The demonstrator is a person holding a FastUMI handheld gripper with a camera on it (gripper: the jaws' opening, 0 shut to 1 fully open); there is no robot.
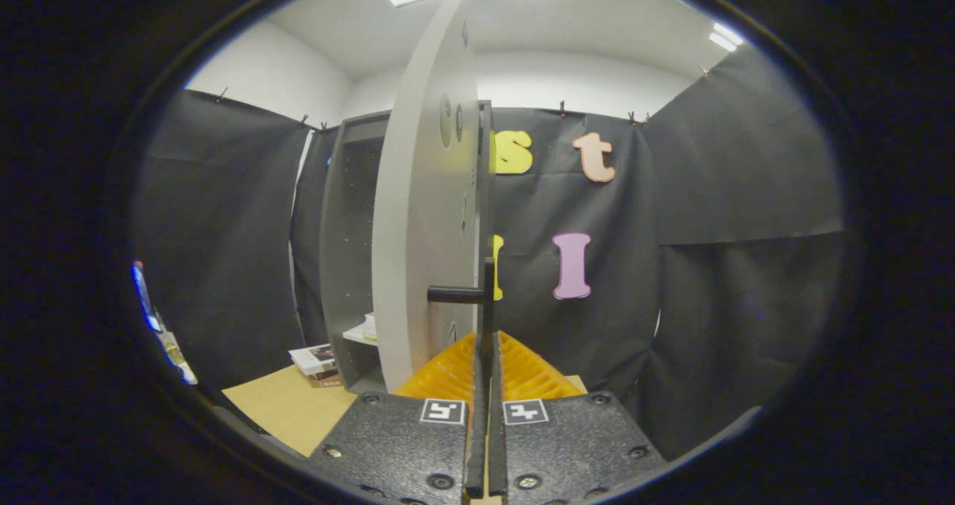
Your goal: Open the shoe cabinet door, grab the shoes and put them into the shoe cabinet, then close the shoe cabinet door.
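Cabinet door point(421, 214) ajar (handle point(486, 296) in tongs point(486, 344)).

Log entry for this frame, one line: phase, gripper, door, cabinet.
phase: door handling | gripper: shut on door handle | cabinet door: swung open, edge-on | shoe cabinet: interior exposed

Matt smooth grey laminated board of the shoe cabinet door point(421, 214), slim matt black door handle point(477, 294) pinched between the closed gripper point(485, 344) fingers, ribbed glossy plastic finger pads, bare tan wooden table point(287, 408), glossy paper booklets point(317, 359).
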